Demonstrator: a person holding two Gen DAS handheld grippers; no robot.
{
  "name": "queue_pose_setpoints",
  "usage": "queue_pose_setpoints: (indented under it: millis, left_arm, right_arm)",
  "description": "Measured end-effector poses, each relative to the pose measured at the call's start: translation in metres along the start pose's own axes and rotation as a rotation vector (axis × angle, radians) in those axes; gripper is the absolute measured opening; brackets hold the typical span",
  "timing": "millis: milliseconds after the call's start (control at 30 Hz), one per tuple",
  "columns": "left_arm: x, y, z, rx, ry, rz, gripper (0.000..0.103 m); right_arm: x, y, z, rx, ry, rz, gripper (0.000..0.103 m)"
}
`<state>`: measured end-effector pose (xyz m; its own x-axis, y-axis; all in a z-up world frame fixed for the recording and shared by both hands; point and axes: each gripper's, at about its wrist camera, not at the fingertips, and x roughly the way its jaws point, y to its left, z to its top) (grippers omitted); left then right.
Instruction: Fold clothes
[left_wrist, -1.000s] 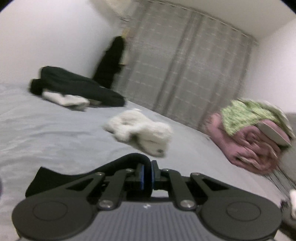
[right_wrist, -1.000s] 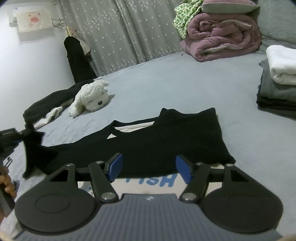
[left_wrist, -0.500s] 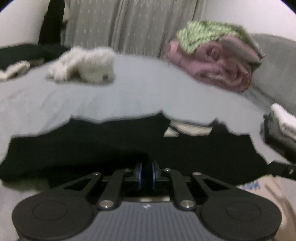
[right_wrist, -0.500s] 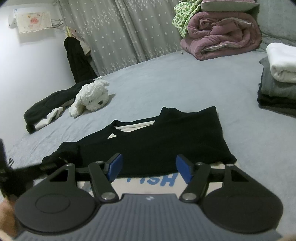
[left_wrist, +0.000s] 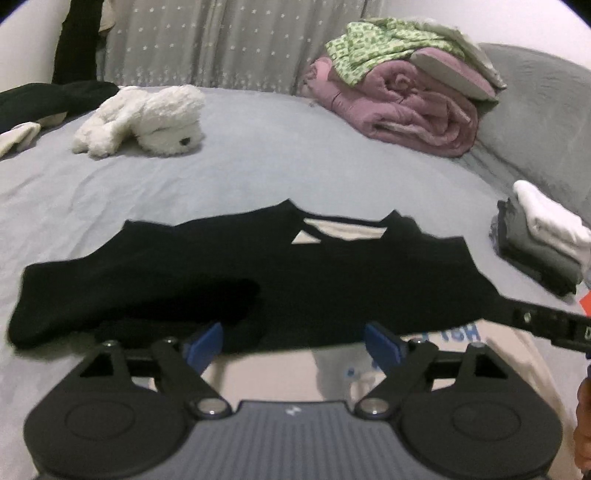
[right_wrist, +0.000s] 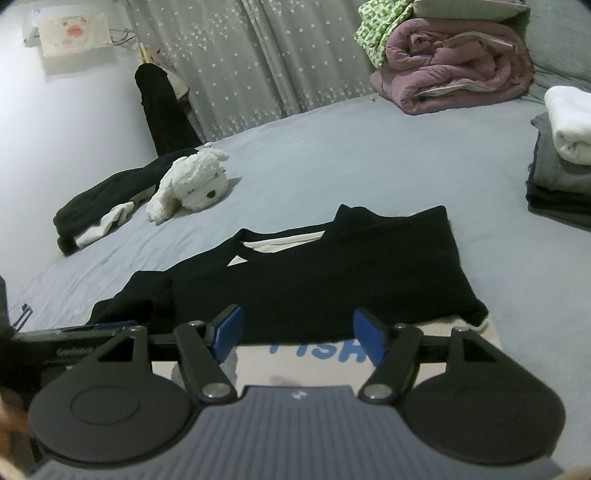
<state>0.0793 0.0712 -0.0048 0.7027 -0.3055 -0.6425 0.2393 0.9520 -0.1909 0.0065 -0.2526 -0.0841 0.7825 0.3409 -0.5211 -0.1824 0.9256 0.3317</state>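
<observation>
Here, the black shirt (left_wrist: 314, 273) lies spread flat on the grey bed (left_wrist: 258, 166) just ahead of both your tongs, its left sleeve doubled inward over the body, a cream shirt with blue lettering (right_wrist: 317, 350) showing beneath its near hem; your left tongs (left_wrist: 293, 341) stand spread wide and hold nothing; your right tongs (right_wrist: 297, 334) are likewise spread and empty, above the same hem; farther off, a white plush dog (left_wrist: 147, 120) rests on the bed; a stack of folded clothes (left_wrist: 539, 243) sits to the right; a rolled pink quilt (right_wrist: 454, 70) lies near the curtain (right_wrist: 258, 62).
</observation>
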Motion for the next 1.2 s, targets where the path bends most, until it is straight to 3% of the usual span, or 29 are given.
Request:
queue_pose_setpoints:
  millis: [300,500,767,933,1100,1200]
  left_arm:
    - [-0.031,0.049,-0.006,-0.198,0.038,0.112,0.092]
    - [-0.052,0.089,-0.008,-0.253,0.064,0.174,0.093]
    - [-0.065,0.128,-0.016,-0.199,0.130,0.219,0.093]
    - [-0.066,0.140,-0.025,-0.143,0.182,0.209,0.093]
    - [-0.068,0.141,-0.032,-0.075,0.202,0.194,0.094]
    - [-0.068,0.141,-0.036,-0.033,0.214,0.185,0.096]
  right_arm:
    - [0.000,0.028,-0.010,-0.083,0.012,0.022,0.071]
    - [0.009,0.061,-0.015,-0.165,0.026,0.097,0.071]
    - [0.041,0.132,-0.020,-0.427,0.008,0.205,0.071]
    - [0.066,0.169,-0.019,-0.569,0.007,0.258,0.071]
    - [0.093,0.204,-0.021,-0.725,0.054,0.340,0.070]
    - [0.108,0.219,-0.024,-0.796,0.100,0.408,0.064]
